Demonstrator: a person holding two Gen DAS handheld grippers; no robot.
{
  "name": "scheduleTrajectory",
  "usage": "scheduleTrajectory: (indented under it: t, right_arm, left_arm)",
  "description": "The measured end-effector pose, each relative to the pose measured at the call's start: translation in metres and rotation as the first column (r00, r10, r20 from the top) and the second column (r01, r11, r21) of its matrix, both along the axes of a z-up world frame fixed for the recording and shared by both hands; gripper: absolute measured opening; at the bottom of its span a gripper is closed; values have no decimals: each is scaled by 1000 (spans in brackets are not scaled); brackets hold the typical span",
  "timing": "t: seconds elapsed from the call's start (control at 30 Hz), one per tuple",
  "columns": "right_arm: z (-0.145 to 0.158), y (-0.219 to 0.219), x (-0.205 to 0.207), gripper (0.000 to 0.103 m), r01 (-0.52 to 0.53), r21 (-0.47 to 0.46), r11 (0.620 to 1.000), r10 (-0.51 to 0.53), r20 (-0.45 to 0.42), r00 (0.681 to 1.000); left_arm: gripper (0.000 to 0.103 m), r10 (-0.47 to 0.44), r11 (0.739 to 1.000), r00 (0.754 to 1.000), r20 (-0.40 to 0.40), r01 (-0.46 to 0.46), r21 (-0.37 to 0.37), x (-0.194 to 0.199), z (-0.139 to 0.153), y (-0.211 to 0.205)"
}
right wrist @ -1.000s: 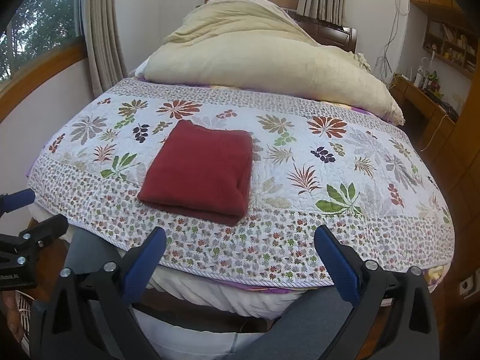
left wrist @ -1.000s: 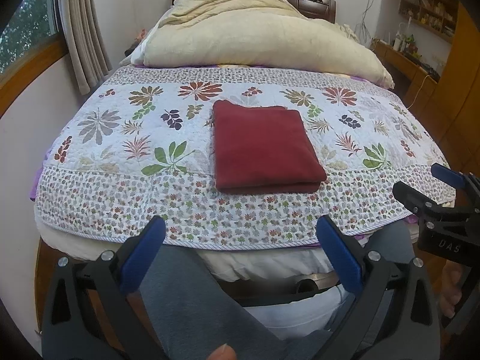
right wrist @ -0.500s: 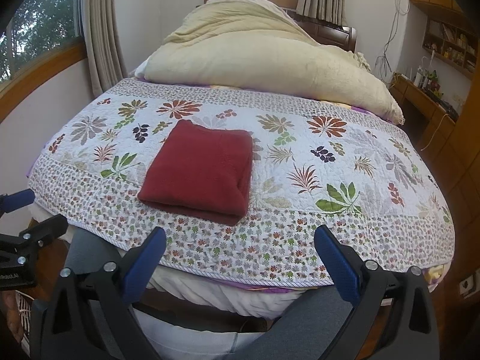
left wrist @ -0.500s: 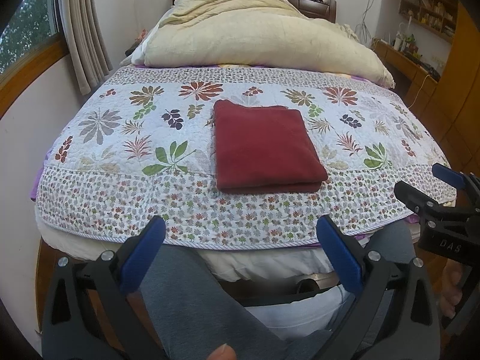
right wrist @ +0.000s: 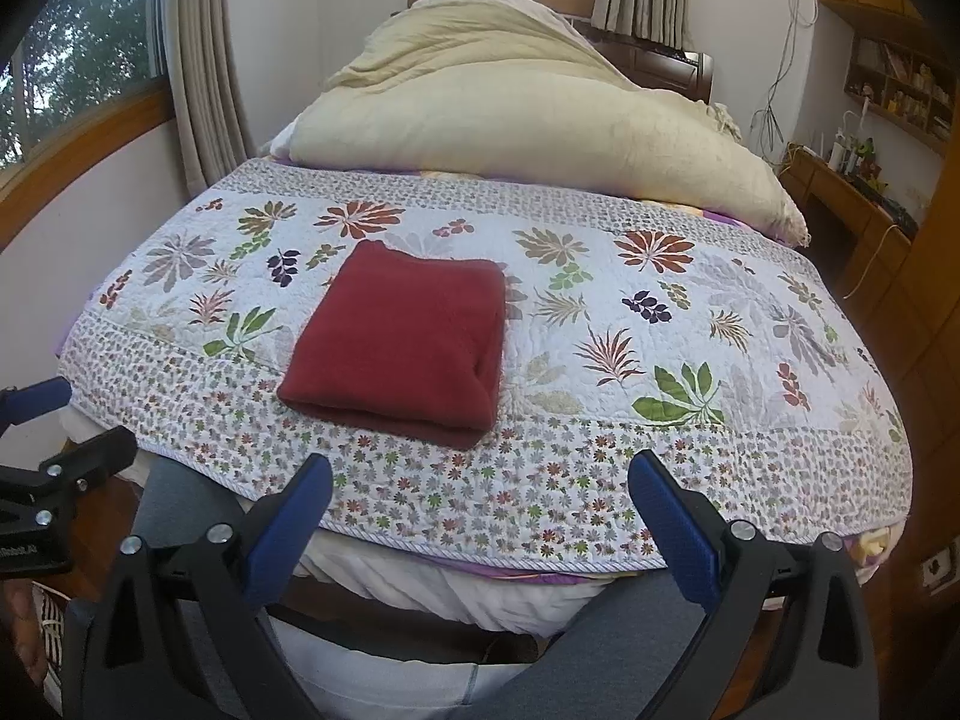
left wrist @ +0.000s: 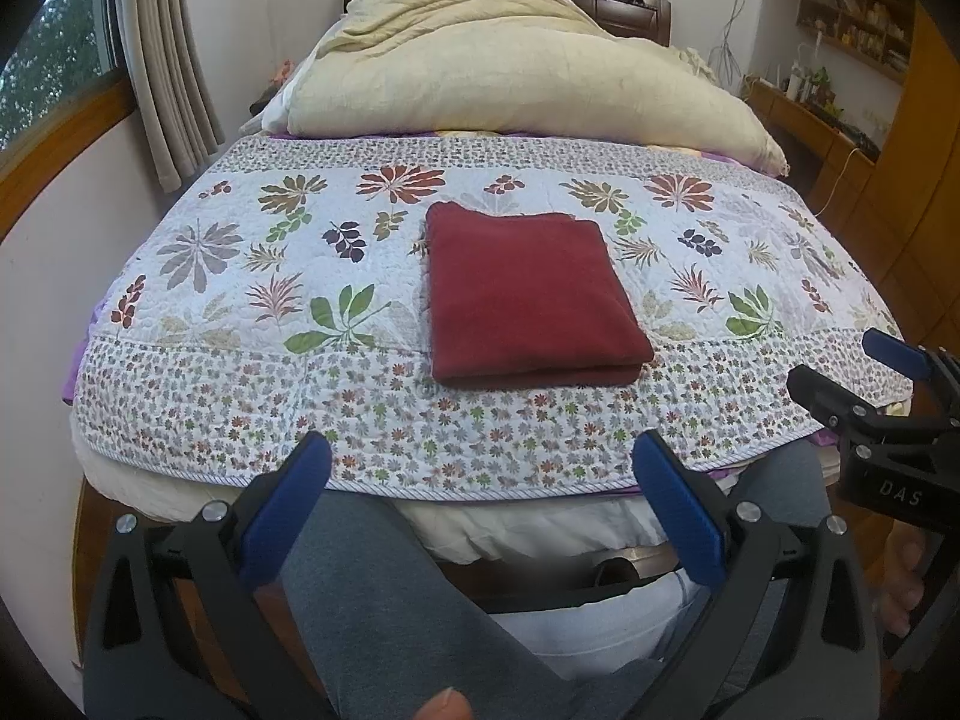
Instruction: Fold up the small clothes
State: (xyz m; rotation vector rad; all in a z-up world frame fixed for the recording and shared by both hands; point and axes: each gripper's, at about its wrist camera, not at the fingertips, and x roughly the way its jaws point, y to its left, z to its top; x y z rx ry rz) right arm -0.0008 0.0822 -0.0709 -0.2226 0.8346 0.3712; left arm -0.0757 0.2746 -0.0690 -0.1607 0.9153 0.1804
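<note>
Dark-red folded fleece garment (left wrist: 528,294) lies flat on floral quilted bedspread (left wrist: 240,300) at 12 o'clock; your left gripper (left wrist: 480,498) & right gripper (right wrist: 480,504) both spread wide, empty.

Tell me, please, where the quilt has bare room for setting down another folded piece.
Bare quilt lies left of the red folded cloth, and a wider patch on its right. The head end is taken up by the cream duvet.

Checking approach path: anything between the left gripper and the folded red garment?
Nothing loose. In the left wrist view, only the floral quilt's small-flower border lies between the open left gripper and the red garment.
</note>
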Motion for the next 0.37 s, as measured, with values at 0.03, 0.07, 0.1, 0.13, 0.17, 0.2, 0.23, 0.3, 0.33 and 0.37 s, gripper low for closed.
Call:
scheduleTrajectory:
  t: [0.03,0.07,0.1,0.13,0.17,0.2,0.23,0.3,0.33,0.37]
  right_arm:
    - [-1,0,0,99,-1,3,1000,1,-4,1000]
    - [-1,0,0,99,-4,6,1000,4,-7,1000]
    - [-1,0,0,99,-5,5,1000,5,-7,1000]
    - [-1,1,-1,99,-6,5,1000,6,-5,1000]
    - [0,1,-1,99,-7,6,1000,7,-4,1000]
    - [0,1,-2,99,-8,7,1000,8,-2,1000]
    - [1,1,-2,99,-7,10,1000,7,-2,1000]
    - [2,1,-2,99,-7,12,1000,7,-2,1000]
    - [2,1,-2,99,-7,11,1000,7,-1,1000]
    - [3,0,-2,99,-8,11,1000,8,0,1000]
  left_arm:
    - [100,0,1000,1000,0,0,-1,0,0,-1]
    - [100,-1,1000,1000,1,1,0,0,1,-1]
    - [100,-1,1000,1000,1,1,1,-1,1,-2]
    - [100,-2,1000,1000,1,2,2,-1,1,-2]
    - [100,-1,1000,1000,2,1,3,-1,1,-3]
    - [100,-1,1000,1000,4,1,4,-2,2,-3]
    - [100,-1,1000,1000,5,1,5,-2,3,-3]
    - [100,0,1000,1000,9,0,6,-3,4,-3]
    - [100,0,1000,1000,11,0,7,-3,4,-4]
    - [100,-1,1000,1000,12,1,7,-3,5,-4]
